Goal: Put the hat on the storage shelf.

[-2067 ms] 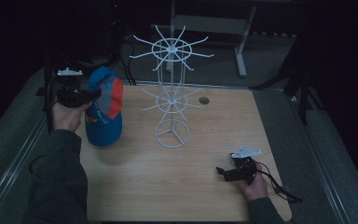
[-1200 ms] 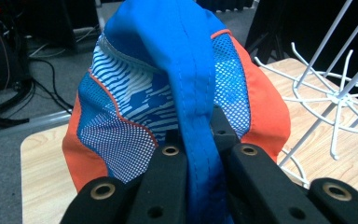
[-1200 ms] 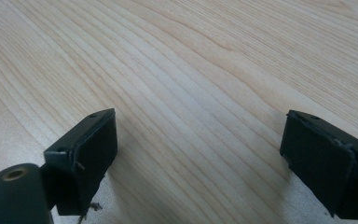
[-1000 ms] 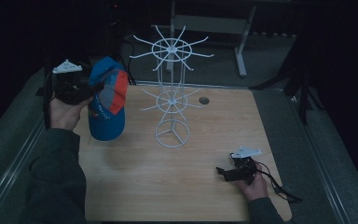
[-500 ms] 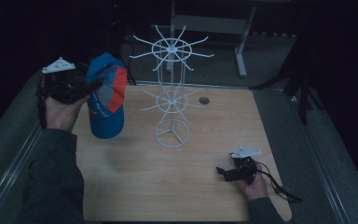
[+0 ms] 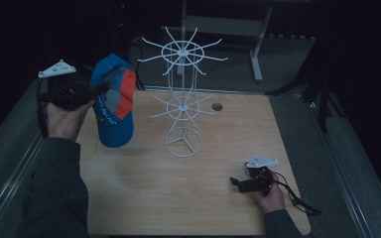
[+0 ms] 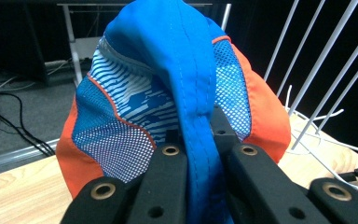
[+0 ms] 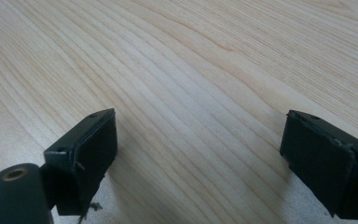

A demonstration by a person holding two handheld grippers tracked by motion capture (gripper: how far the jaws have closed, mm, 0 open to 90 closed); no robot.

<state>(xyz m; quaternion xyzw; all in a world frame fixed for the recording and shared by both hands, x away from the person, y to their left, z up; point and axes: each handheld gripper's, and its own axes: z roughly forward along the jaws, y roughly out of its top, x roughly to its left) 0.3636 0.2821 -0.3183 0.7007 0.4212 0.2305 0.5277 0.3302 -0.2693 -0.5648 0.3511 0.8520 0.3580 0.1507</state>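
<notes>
Raised since the earlier frames, the left hand-held gripper (image 6: 96, 90) now holds the cap (image 6: 112, 101) clear of the counter (image 6: 144, 193), higher and a little nearer the wire rack than it was two seconds ago, when the cap hung lower over the wood. Its two black jaws are clenched on a fold of the cap's blue fabric, seen close up in the left gripper view (image 7: 200, 140), with white-striped lining, blue mesh and orange side panels spreading beyond the pinch. From the high view the cap hangs down from that grip, its brim pointing toward the counter, just beside the gripper's tips and off the surface. The person's left hand (image 6: 65, 115) wraps the gripper body, a grey three-cornered plate on top. Beyond the cap, on the far side from this gripper, stands a white wire rack (image 6: 182, 99) with two tiers of radiating spokes on a ring base; cap and rack are near but apart. Well away, at the counter's near right, the right hand-held gripper (image 6: 234, 182) rests low over the wood, jaws spread wide with nothing between them, bare wood grain (image 8: 200, 93) showing in its own view. It has not moved.
</notes>
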